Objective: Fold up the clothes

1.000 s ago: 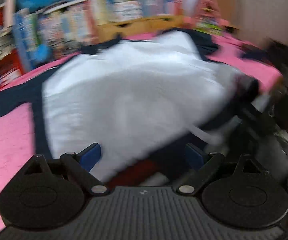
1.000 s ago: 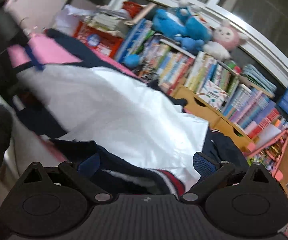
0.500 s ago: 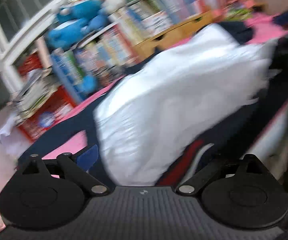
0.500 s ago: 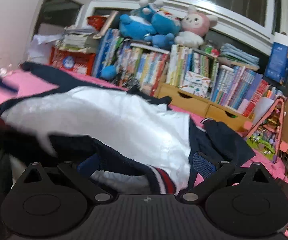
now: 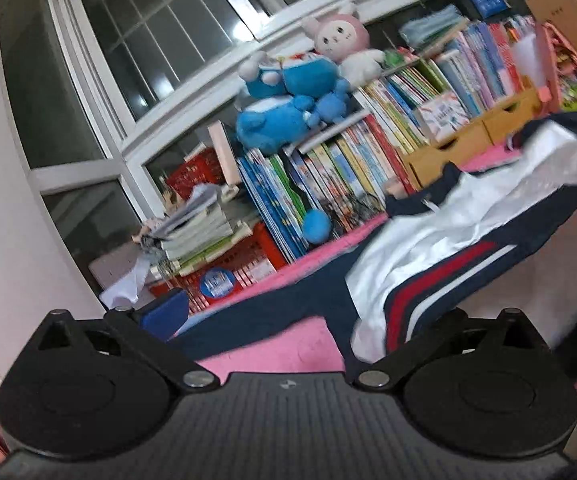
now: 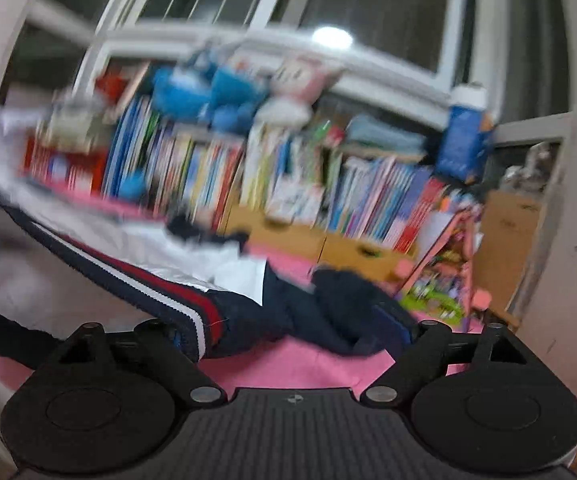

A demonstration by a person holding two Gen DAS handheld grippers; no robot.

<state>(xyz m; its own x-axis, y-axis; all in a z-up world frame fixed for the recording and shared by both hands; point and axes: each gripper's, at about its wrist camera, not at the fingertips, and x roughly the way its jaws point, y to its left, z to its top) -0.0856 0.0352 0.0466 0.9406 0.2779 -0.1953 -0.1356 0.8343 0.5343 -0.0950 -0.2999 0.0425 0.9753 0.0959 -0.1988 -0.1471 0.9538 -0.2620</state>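
A navy jacket with white lining (image 5: 428,240) lies spread on a pink bed cover (image 5: 288,344). Its red-and-white striped hem (image 5: 440,280) runs taut up to the right, and its near end rests against my left gripper's right finger. My left gripper (image 5: 292,316) has wide jaws that are opening, with only pink cover between them. In the blurred right wrist view the same hem (image 6: 148,280) comes down to my right gripper's left finger. My right gripper (image 6: 286,334) is closing, with bunched navy fabric (image 6: 328,312) between its fingers but no pad pressing on it.
Packed bookshelves (image 5: 368,160) with blue and pink plush toys (image 5: 288,112) on top line the far side under a dark window (image 5: 148,40). Wooden drawers (image 5: 448,148) stand at the bed's edge. A pink toy rack (image 6: 456,264) stands at the right.
Both cameras have swung up from looking down on the white lining to facing the shelves. The striped hem has lifted and stretched out. The left jaws stand wider.
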